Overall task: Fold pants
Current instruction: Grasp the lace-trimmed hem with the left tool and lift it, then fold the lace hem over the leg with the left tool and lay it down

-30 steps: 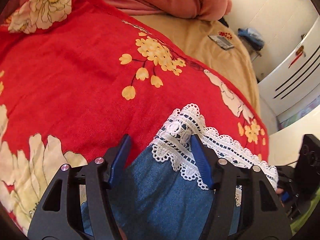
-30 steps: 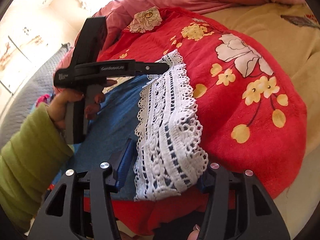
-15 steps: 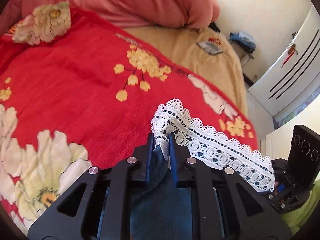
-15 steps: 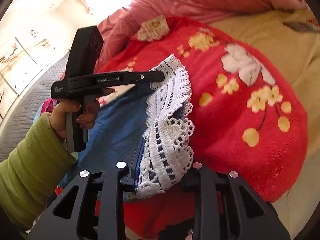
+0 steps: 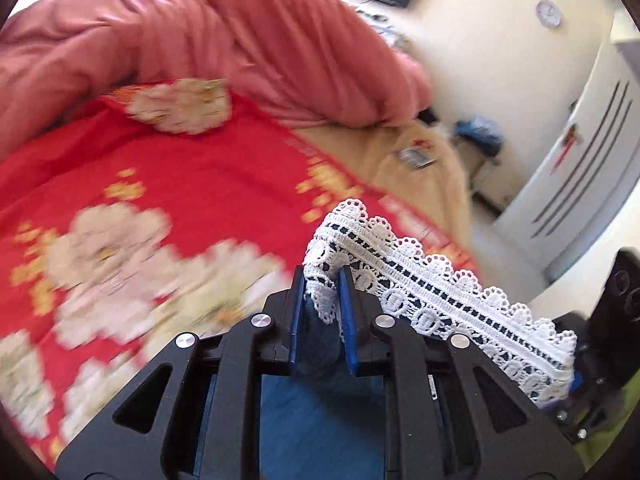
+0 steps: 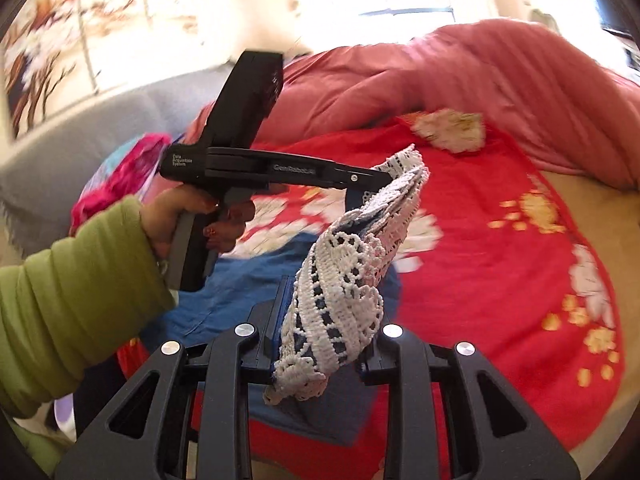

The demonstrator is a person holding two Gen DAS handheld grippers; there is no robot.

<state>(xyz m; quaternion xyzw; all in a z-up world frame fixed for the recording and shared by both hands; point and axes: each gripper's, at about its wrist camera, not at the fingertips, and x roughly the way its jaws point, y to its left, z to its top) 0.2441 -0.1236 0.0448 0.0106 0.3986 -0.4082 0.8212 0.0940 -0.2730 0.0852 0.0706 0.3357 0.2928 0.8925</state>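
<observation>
Fingers (image 5: 297, 312) of left gripper (image 5: 320, 314) pinched tight on lace hem (image 5: 424, 292) of pants (image 5: 320, 416), blue pads nearly together w/ white trim bunched between. Right gripper (image 6: 322, 328) likewise clamped on other end of same lace hem, trim draped over its fingers (image 6: 280, 320). Hem lifted off bed, stretched between both grippers; blue denim hanging below, rest of pants lying on red floral blanket (image 6: 500, 260). From right wrist view: left gripper seen side-on, held by left hand (image 6: 200, 220) in green sleeve (image 6: 76, 284). Pink quilt (image 5: 200, 48) heaped at far side of bed. Tan sheet (image 5: 408, 168) beyond blanket, small packet (image 5: 416, 156) on it. White cabinet (image 5: 580, 152) at right, wall clock (image 5: 549, 13) above. Bkgd blurred.
</observation>
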